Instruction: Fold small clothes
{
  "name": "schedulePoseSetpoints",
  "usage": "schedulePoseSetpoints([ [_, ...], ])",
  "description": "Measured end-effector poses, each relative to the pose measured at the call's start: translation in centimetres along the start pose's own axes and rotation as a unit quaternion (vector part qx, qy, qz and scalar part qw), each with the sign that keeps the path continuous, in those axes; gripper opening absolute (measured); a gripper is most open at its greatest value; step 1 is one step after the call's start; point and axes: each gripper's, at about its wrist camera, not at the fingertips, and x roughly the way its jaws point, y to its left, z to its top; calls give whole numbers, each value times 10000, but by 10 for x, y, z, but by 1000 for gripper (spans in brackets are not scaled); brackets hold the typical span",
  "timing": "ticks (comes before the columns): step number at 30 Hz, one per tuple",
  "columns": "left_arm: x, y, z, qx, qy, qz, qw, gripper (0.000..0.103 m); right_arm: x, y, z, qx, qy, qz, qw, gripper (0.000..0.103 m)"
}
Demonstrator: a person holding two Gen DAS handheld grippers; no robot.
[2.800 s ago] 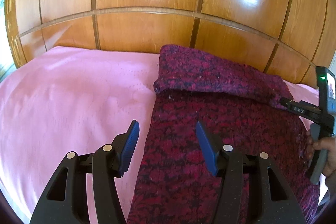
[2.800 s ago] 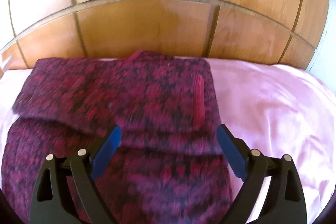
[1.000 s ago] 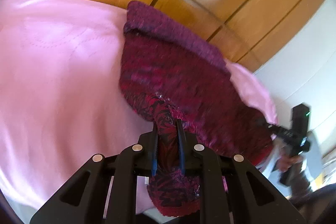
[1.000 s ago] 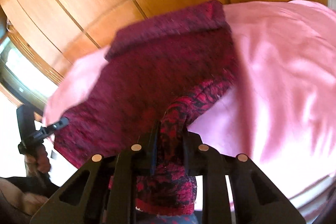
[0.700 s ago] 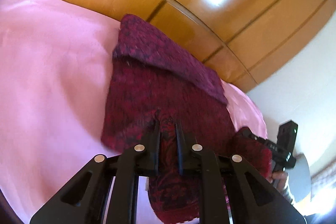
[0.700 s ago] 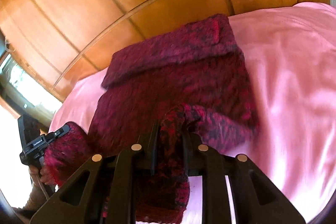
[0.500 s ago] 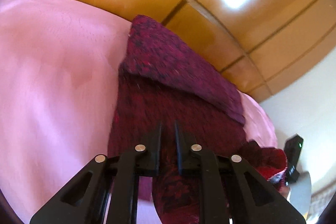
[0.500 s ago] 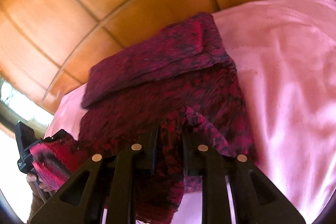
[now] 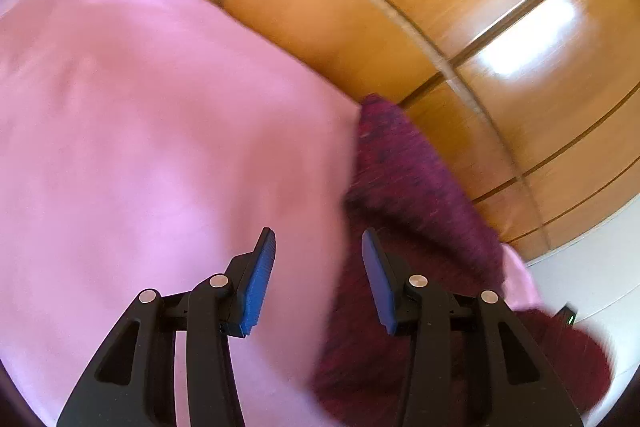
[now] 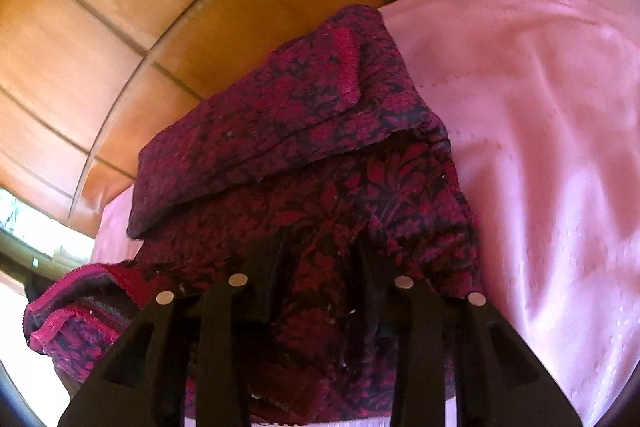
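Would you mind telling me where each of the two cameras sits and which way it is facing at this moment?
Left wrist view: sits on the left gripper, looking forward over the pink bedsheet towards the wooden headboard; jaws open and empty, the maroon garment to their right.
Right wrist view: sits on the right gripper, looking along the maroon garment to the headboard; jaws apart with the cloth bunched between them, grip unclear.
Shared: garment, sheet, headboard.
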Motion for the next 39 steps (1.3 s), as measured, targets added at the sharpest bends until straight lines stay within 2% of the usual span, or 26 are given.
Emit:
schedulePoseSetpoints([
  [2, -14, 4, -15, 389, -6, 89, 9992, 43, 3, -5, 4, 209, 9, 18, 9998, 30],
  [4, -31, -4, -37, 965, -23, -312, 9948, 47, 6, -8, 7, 352, 35, 18, 9994, 30],
  [5, -42, -13, -54, 1363, 6, -601, 9888, 61, 7, -9, 8, 406, 51, 9, 9992, 30],
  [6, -45, -19, -64, 1555, 36, -658, 9856, 70, 8, -9, 8, 446, 70, -2, 9990, 30],
  [7, -47, -25, -74, 1774, 98, -668, 9818, 77, 8, -9, 9, 486, 98, -13, 9988, 31],
  [9, -37, -43, -93, 2340, 350, -535, 9701, 78, 9, -10, 11, 621, 152, 37, 9979, 33],
  [11, -24, -50, -96, 2547, 343, -197, 9662, 77, 7, -12, 13, 693, 188, 146, 9973, 41],
  [12, -13, -52, -92, 2466, 370, -65, 9684, 77, 6, -11, 14, 708, 190, 211, 9971, 43],
  [13, -4, -53, -86, 2317, 416, -3, 9719, 72, 3, -9, 15, 680, 181, 275, 9971, 51],
  [15, 17, -46, -66, 1653, 637, -152, 9841, 67, -9, -3, 14, 492, 49, 365, 9981, 75],
  [17, 28, -44, -49, 1285, 655, -128, 9895, 65, -32, 2, 14, 217, -395, 171, 9988, 95],
  [20, 35, -47, -39, 1310, 470, 1, 9903, 64, -60, 1, 11, -153, -750, 232, 9968, 95],
  [21, 35, -48, -37, 1291, 487, -101, 9904, 64, -69, -1, 7, -322, -802, 249, 9959, 96],
  [23, 35, -44, -35, 1221, 626, -485, 9893, 72, -75, -2, 0, -703, -798, 169, 9942, 96],
  [26, 34, -35, -41, 1323, 623, -592, 9875, 74, -65, -2, -17, -1328, -528, -98, 9897, 95],
  [27, 35, -34, -43, 1341, 677, -649, 9865, 74, -59, -1, -22, -1441, -433, -189, 9884, 95],
  [29, 37, -30, -50, 1363, 791, -762, 9846, 74, -40, 1, -32, -1640, -191, -346, 9857, 80],
  [30, 41, -30, -52, 1383, 823, -783, 9838, 74, -28, 2, -37, -1749, -55, -414, 9837, 77],
  [32, 45, -30, -54, 1345, 805, -797, 9844, 73, -16, 7, -43, -2071, -109, -629, 9762, 72],
  [33, 47, -28, -51, 1275, 795, -813, 9853, 68, -11, 10, -44, -2206, -128, -706, 9727, 65],
  [34, 49, -28, -50, 1248, 826, -781, 9857, 52, -10, 12, -44, -2224, -112, -729, 9722, 61],
  [35, 50, -28, -47, 1212, 919, -701, 9859, 39, -9, 14, -42, -2213, -86, -723, 9725, 45],
  [36, 49, -27, -45, 1160, 950, -725, 9860, 35, -10, 17, -40, -2187, -39, -665, 9735, 31],
  [37, 45, -26, -43, 1128, 940, -760, 9862, 28, -12, 19, -39, -2157, -4, -677, 9741, 23],
  [38, 41, -27, -43, 1153, 945, -789, 9857, 25, -15, 22, -39, -2162, 34, -671, 9740, 16],
  [39, 37, -29, -45, 1189, 948, -808, 9851, 24, -19, 22, -39, -2175, 43, -661, 9738, 15],
])
